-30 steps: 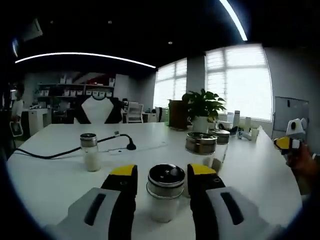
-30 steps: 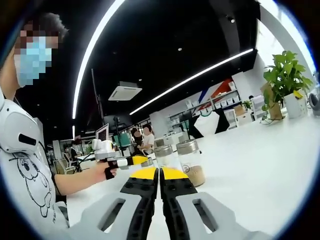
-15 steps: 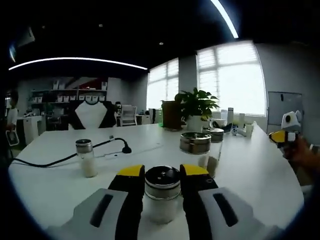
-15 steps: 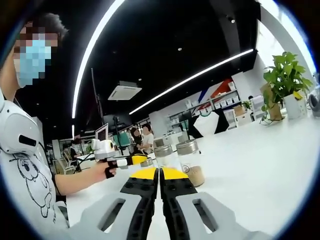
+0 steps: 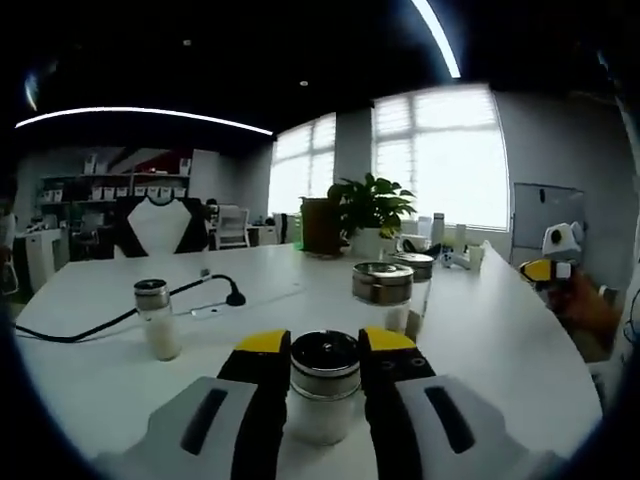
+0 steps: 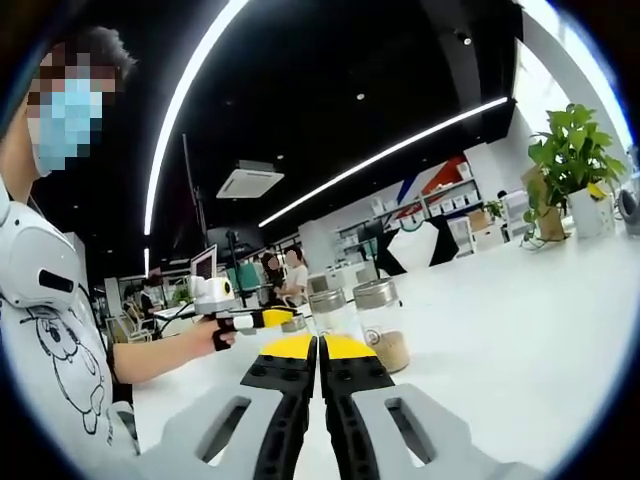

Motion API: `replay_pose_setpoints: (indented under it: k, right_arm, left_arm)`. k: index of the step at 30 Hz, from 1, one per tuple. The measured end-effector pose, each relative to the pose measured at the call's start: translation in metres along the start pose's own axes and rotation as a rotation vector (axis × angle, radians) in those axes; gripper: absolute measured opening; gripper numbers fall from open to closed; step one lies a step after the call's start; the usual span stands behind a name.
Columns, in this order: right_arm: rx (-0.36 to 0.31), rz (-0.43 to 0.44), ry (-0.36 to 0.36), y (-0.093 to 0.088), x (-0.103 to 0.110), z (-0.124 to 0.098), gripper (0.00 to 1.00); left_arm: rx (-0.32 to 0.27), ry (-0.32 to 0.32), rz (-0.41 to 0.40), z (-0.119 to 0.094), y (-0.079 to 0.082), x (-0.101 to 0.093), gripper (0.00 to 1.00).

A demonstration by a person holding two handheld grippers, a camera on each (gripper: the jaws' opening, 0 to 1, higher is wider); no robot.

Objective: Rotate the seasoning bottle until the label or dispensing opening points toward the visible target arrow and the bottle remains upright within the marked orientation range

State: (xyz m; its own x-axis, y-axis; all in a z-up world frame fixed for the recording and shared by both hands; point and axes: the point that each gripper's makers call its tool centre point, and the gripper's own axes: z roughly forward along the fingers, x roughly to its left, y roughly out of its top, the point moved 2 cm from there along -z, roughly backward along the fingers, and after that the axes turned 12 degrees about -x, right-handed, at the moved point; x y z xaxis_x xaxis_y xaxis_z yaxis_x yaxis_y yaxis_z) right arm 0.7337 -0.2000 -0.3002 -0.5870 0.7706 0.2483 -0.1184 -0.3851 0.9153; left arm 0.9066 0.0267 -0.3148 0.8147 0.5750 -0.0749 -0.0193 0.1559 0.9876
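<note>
1. Where the white table [image 5: 500, 340] spreads out in the left gripper view, it carries everything named below, and the seasoning bottle [image 5: 323, 385] is taken here as the landmark.
2. A potted plant [image 5: 370, 210] stands far behind the bottle, near the windows.
3. The left gripper [image 5: 325, 350] has its yellow-tipped jaws pressed against both sides of the bottle's metal cap, gripping it; the bottle stands upright on the table.
4. The right gripper [image 6: 319, 348] has its jaws closed together with nothing between them.
5. Two jars [image 5: 384, 293] with metal lids stand just behind the bottle, to its right.
6. A small shaker [image 5: 156, 318] of white powder stands well left of the bottle.
7. A black cable [image 5: 120, 318] runs behind that shaker.
</note>
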Motion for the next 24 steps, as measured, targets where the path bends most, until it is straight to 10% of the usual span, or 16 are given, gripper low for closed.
replay_pose_setpoints:
  k: [4, 18, 24]
  right_arm:
    - [-0.001, -0.003, -0.001, 0.001, 0.0, 0.0, 0.0]
    - [0.006, -0.002, -0.005, -0.002, -0.002, 0.0, 0.0]
    - [0.01, 0.005, -0.003, -0.005, -0.002, 0.001, 0.0]
  left_arm:
    - [-0.026, -0.005, -0.06, -0.004, 0.005, 0.014, 0.0]
    - [-0.089, 0.022, -0.063, -0.005, 0.01, 0.0, 0.4]
    - [0.011, 0.071, 0.098, -0.001, -0.008, -0.007, 0.52]
